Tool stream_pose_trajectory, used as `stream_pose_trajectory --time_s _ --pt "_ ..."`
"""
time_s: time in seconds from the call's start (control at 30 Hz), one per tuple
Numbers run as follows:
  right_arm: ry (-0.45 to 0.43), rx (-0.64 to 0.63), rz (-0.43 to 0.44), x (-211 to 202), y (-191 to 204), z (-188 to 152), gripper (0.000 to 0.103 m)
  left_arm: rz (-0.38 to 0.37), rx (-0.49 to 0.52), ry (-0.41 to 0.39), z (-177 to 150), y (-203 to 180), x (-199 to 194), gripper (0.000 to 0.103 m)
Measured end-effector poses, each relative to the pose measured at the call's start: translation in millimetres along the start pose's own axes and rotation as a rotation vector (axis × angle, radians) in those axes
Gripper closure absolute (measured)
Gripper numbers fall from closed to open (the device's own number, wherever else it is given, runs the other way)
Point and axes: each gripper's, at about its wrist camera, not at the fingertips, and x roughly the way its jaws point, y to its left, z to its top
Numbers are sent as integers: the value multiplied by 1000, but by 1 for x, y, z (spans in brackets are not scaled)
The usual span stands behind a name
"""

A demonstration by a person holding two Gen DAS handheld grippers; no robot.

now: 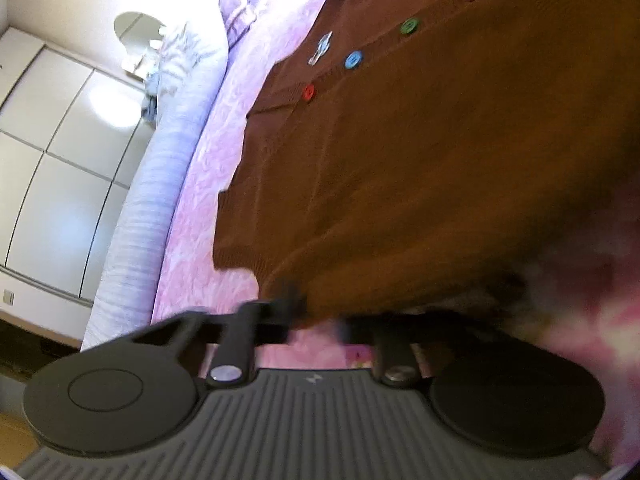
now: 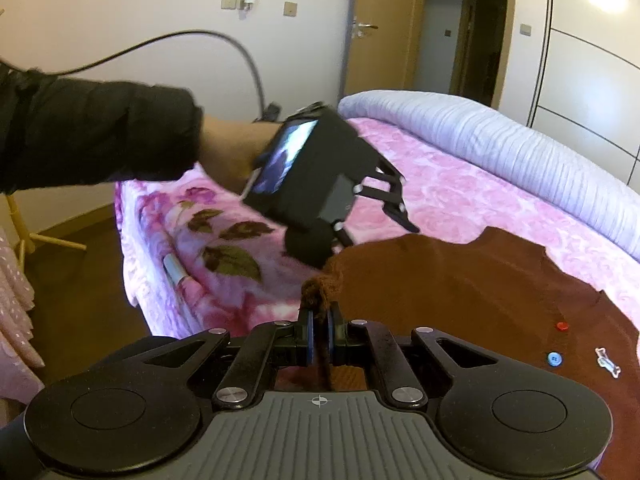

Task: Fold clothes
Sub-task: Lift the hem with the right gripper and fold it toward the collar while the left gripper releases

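Nearest to the right wrist camera, the right gripper (image 2: 319, 340) is clenched on a bunched edge of the brown cardigan (image 2: 460, 296); a tuft of the knit stands up between its blue pads (image 2: 309, 338). The cardigan lies spread on the pink floral bedspread (image 2: 440, 196), with its front up, so the row of coloured buttons shows: the red button (image 2: 562, 325) and the blue button (image 2: 554, 358) sit to the right of the held edge, and a small bone-shaped patch (image 2: 608, 362) is just beside them.

The left gripper (image 2: 380, 220), seen from the right wrist camera, reaches the far side of the same cardigan edge. Its fingers appear spread there and its lower fingertip meets the brown cloth, but I cannot tell surely whether it grips. In its own view the left gripper (image 1: 316, 316) is blurred at the cardigan hem, so this view does not decide it either. Behind the cardigan, a rolled lilac quilt (image 2: 500, 144) lies along the bed.

I judge that the step in hand is taking hold of one edge at two points, before the first fold. The next move needs a firm grip by the left gripper, then both should lift together and carry the edge over the button row, keeping the cloth tight so it does not wrinkle.
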Motion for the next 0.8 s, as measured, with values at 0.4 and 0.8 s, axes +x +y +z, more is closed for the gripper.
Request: stream_pose_trajectory --time_s 0.4,0.8 --pt "-263 302 -63 -100 -67 -36 98 83 -72 -58 151 76 -9 95" --pt "-298 961 -301 -212 -179 -213 98 -123 -105 -58 319 13 111 78"
